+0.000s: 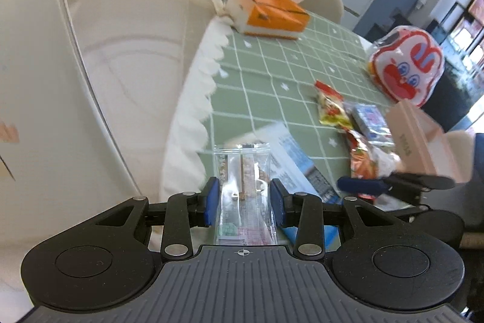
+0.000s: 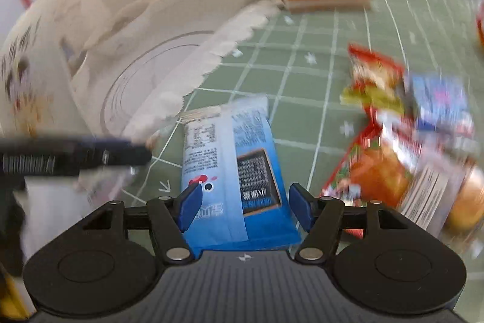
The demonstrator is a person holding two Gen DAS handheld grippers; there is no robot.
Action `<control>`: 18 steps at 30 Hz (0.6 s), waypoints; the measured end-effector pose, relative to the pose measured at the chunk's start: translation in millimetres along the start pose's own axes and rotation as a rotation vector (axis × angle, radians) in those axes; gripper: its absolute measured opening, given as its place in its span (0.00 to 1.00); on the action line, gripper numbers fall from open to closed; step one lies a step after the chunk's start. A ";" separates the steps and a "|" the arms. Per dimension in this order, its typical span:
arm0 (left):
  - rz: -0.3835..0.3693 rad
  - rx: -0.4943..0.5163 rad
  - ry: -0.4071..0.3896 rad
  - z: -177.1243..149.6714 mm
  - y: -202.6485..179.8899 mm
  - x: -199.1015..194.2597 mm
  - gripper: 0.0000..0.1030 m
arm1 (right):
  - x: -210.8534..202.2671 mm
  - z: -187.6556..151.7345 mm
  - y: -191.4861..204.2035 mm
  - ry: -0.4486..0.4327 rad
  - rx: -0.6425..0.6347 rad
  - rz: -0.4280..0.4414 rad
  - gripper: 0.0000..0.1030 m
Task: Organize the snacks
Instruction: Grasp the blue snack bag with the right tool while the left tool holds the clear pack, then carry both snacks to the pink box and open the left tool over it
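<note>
My left gripper is shut on a clear-wrapped snack bar, held lengthwise between the blue pads beside the big white basket. My right gripper stands open over a blue snack packet that lies flat on the green checked tablecloth; its pads are apart from the wrapper. The left wrist view also shows the blue packet and a right gripper finger at the lower right. In the right wrist view the left gripper's dark fingers reach in from the left, blurred.
Several loose snack packets lie in a pile to the right. An orange tissue box stands at the back, a red-and-white bag at far right, and a pink box near it. The basket fills the left side.
</note>
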State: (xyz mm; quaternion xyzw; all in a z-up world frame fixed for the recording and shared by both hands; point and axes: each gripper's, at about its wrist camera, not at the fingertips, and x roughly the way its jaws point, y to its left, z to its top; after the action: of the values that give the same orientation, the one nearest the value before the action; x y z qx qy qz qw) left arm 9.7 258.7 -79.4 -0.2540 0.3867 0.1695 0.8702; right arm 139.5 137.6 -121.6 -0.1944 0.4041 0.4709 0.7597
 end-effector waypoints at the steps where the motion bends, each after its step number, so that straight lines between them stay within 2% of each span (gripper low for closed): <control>1: 0.014 0.018 -0.004 1.7 -1.8 -1.9 0.40 | 1.5 1.1 6.3 -0.016 -0.040 -0.014 0.68; 4: 0.036 0.037 0.000 4.3 -1.5 -5.6 0.40 | 16.8 6.4 18.6 -0.029 -0.105 -0.024 0.70; 6: 0.040 0.036 0.007 4.9 0.4 -6.2 0.40 | 26.4 7.1 22.2 -0.032 -0.105 -0.028 0.79; 8: 0.042 0.037 0.014 4.0 1.6 -6.8 0.40 | 31.0 5.3 25.6 -0.035 -0.109 -0.045 0.81; 10: 0.037 0.034 0.019 2.9 0.8 -7.6 0.40 | 31.1 5.0 28.3 -0.025 -0.125 -0.060 0.81; 14: 0.014 0.045 0.031 0.7 -6.4 -6.6 0.40 | 18.5 2.4 22.2 -0.002 -0.075 -0.091 0.73; 18: -0.019 0.068 0.052 -5.4 -19.7 -4.3 0.40 | -10.0 -10.2 12.1 -0.015 -0.031 -0.166 0.70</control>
State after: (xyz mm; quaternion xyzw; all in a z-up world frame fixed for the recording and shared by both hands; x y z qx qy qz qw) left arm 13.5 239.1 -73.1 -0.2323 0.4121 0.1417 0.8696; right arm 122.3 130.8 -118.7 -0.2354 0.3737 0.4138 0.7960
